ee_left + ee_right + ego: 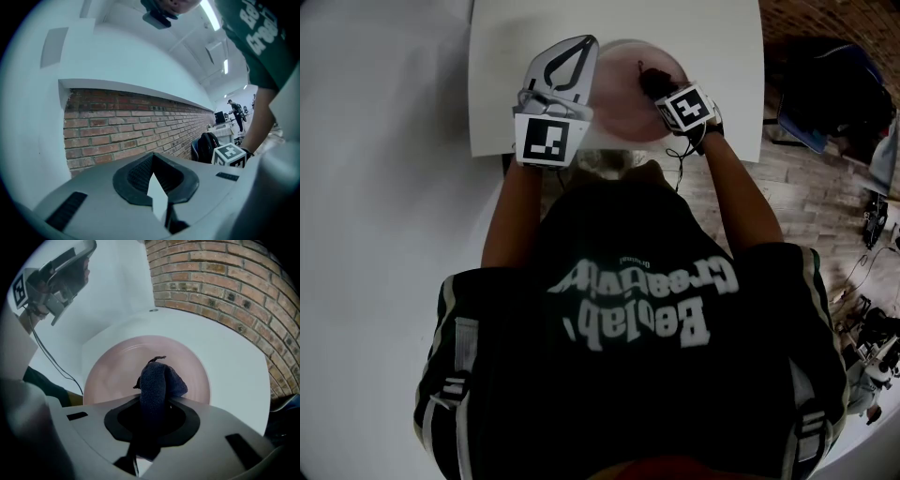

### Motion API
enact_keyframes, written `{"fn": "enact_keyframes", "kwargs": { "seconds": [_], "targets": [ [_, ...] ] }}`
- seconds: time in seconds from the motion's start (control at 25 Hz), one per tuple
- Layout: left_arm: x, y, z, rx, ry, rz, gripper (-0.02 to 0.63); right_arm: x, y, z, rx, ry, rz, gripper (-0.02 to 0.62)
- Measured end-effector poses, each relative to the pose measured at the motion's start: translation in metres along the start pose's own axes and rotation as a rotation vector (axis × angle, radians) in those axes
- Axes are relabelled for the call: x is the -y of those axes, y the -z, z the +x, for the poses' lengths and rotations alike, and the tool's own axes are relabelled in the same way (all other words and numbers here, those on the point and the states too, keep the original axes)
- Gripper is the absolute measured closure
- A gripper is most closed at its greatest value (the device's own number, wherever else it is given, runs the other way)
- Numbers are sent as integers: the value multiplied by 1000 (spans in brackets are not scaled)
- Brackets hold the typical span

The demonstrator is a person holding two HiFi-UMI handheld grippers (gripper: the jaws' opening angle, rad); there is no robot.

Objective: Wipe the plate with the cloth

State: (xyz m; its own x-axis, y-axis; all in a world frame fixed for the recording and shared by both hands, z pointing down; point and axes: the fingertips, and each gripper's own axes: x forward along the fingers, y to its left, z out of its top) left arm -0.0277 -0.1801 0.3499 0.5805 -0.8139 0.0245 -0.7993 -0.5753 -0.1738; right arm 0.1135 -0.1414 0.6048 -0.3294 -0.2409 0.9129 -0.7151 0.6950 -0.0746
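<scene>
A pink plate [623, 108] lies on the white table [502, 75], close to its near edge. My right gripper [658, 86] is over the plate's right part, shut on a dark blue cloth [652, 81]. In the right gripper view the bunched cloth [157, 380] sticks out from between the jaws over the plate [190, 366]; whether it touches the plate I cannot tell. My left gripper [584, 45] is raised at the plate's left edge, its jaws together and nothing in them. The left gripper view shows only wall, no plate.
A brick wall [220, 282] runs behind the table. A dark bag [825, 84] sits on the wooden floor [797, 187] to the right. A thin cable [51, 362] hangs from the left gripper [56, 277]. The table's near edge [487, 153] is just below the grippers.
</scene>
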Motion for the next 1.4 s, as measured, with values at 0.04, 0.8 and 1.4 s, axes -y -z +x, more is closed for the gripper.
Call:
{"fn": "enact_keyframes", "kwargs": {
  "seconds": [0.04, 0.8, 1.4],
  "targets": [
    [1, -1, 1, 3, 2, -1, 606, -4, 6, -2, -13, -8, -5, 540],
    [1, -13, -6, 19, -22, 11, 606, -100, 30, -4, -122, -251, -136, 538],
    [-9, -9, -23, -8, -70, 1, 606, -123, -29, 23, -54, -234, -278, 538]
  ]
}}
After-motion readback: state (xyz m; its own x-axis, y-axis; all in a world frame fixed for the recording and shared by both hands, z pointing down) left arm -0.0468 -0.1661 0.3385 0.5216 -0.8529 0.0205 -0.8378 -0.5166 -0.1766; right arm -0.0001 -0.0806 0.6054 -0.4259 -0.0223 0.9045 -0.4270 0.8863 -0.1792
